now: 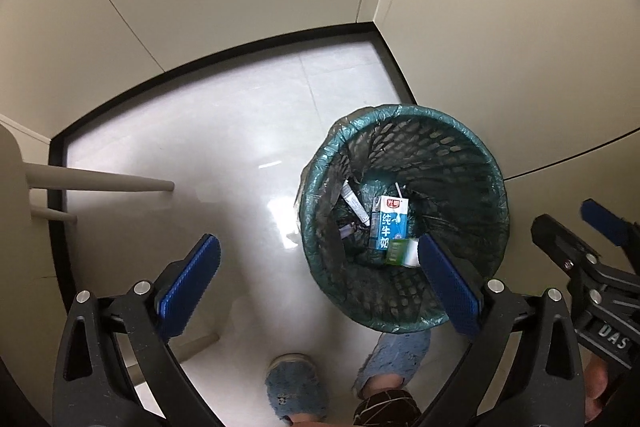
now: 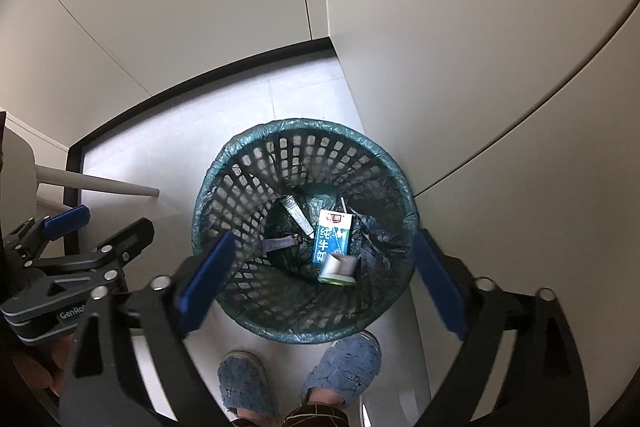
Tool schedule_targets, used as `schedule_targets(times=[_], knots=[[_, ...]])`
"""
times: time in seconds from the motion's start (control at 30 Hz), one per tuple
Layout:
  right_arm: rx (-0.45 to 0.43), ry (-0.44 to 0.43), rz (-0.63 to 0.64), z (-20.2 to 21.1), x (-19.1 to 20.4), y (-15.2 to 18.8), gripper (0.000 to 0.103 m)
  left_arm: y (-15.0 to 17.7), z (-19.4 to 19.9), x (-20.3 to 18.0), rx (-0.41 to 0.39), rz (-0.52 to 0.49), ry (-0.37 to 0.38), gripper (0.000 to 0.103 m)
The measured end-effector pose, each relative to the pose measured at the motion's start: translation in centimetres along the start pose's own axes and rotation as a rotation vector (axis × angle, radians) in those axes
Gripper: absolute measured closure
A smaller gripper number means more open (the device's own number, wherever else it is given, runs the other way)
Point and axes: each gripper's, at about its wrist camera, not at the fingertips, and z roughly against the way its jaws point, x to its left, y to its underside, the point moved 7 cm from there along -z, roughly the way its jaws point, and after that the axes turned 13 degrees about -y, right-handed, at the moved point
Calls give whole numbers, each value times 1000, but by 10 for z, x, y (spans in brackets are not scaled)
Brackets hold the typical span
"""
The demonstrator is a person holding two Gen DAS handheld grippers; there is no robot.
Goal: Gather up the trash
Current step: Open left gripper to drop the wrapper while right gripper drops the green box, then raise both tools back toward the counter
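A green mesh trash basket (image 1: pixel 472 147) lined with a thin bag stands on the floor in a wall corner; it also shows in the right wrist view (image 2: pixel 256 163). Inside lie a blue milk carton (image 1: pixel 390 223) (image 2: pixel 332 235), a small green-and-white carton (image 1: pixel 402 251) (image 2: pixel 338 269), blurred in the right wrist view, a white tube (image 1: pixel 354 203) (image 2: pixel 298 215) and other scraps. My left gripper (image 1: pixel 320 277) is open and empty, above the floor at the basket's left rim. My right gripper (image 2: pixel 324 285) is open and empty above the basket; it also shows in the left wrist view (image 1: pixel 576 227).
Beige walls with a black skirting (image 1: pixel 200 61) close the corner behind the basket. Pale chair legs (image 1: pixel 100 183) stand at the left. The person's feet in blue slippers (image 2: pixel 340 367) stand just in front of the basket on the glossy white floor (image 1: pixel 240 147).
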Motion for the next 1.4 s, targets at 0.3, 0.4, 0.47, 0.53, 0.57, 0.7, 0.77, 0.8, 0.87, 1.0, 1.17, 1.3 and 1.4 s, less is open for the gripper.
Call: schedule_targets(times=[0.3, 0.4, 0.47, 0.53, 0.57, 0.7, 0.77, 0.8, 0.87, 1.0, 1.17, 1.3, 1.4], knots=[[-3, 5, -11, 60, 22, 6, 8, 10, 61, 18, 7, 13, -40, 6], [-10, 26, -11, 88, 31, 12, 8, 16, 83, 24, 17, 16, -53, 6], [-11, 34, -19, 107, 35, 16, 8, 20, 103, 28, 20, 16, -64, 6], [-7, 45, -40, 129, 40, 21, 8, 24, 124, 33, 29, 18, -76, 6], [-3, 40, -50, 140, 44, 24, 8, 27, 134, 35, 37, 21, -75, 6], [13, -5, -86, 189, 60, 34, 8, 37, 181, 44, 68, 1, -81, 6], [9, -17, -101, 214, 67, 35, 8, 41, 209, 45, 66, -29, -76, 6], [4, -14, -107, 231, 71, 36, 8, 41, 223, 46, 58, -52, -80, 6], [-3, -17, -124, 255, 78, 39, 8, 39, 252, 48, 39, -94, -86, 6], [-18, -41, -179, 307, 94, 43, 8, 29, 303, 58, 29, -120, -80, 6], [-56, -50, -227, 378, 110, 42, 8, 9, 365, 64, -29, -165, -62, 6], [-126, -24, -254, 443, 117, 33, 8, -17, 419, 65, -90, -195, -48, 6], [-206, 9, -271, 491, 115, 21, 8, -38, 455, 56, -141, -229, -14, 6]])
